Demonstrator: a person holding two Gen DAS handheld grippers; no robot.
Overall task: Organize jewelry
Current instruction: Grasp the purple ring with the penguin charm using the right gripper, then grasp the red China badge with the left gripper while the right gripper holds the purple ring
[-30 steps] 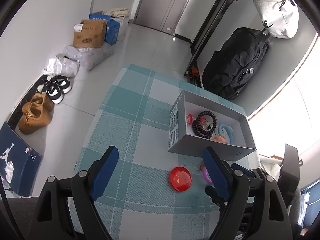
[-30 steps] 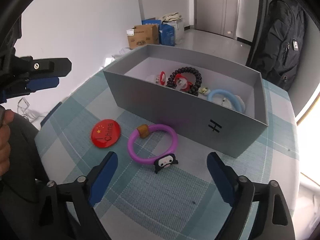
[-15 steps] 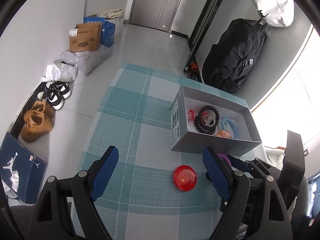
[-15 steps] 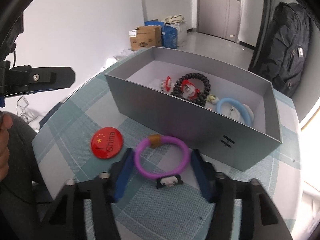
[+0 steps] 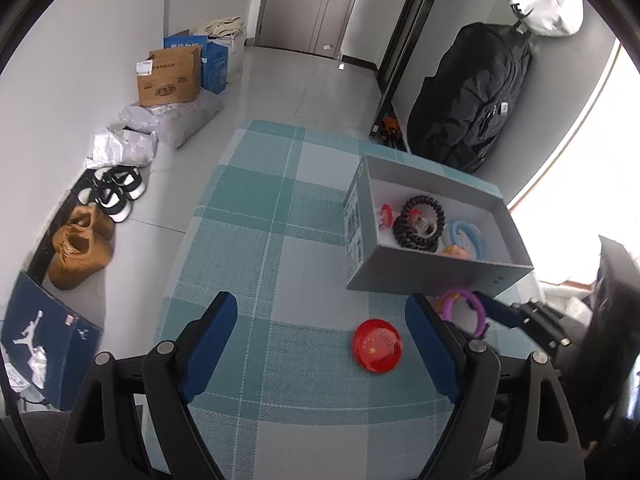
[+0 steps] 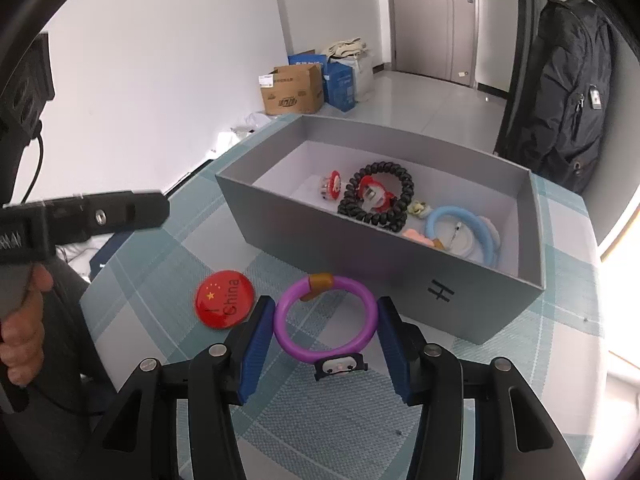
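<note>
Right wrist: my right gripper (image 6: 326, 322) clamps the purple plastic bracelet (image 6: 326, 316), charm toward me, beside the red "China" badge (image 6: 225, 298); left gripper (image 5: 320, 332) wide open, empty.

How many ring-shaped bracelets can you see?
3. The purple bracelet sits between the right gripper jaws, outside the gray box. The black beaded bracelet and blue bracelet lie inside it. More may hide behind the box wall.

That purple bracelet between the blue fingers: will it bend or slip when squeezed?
The purple bracelet keeps a clean round shape between the right gripper, so probably fairly stiff. Its glossy surface may slip. The small charm could make it swing.
</note>
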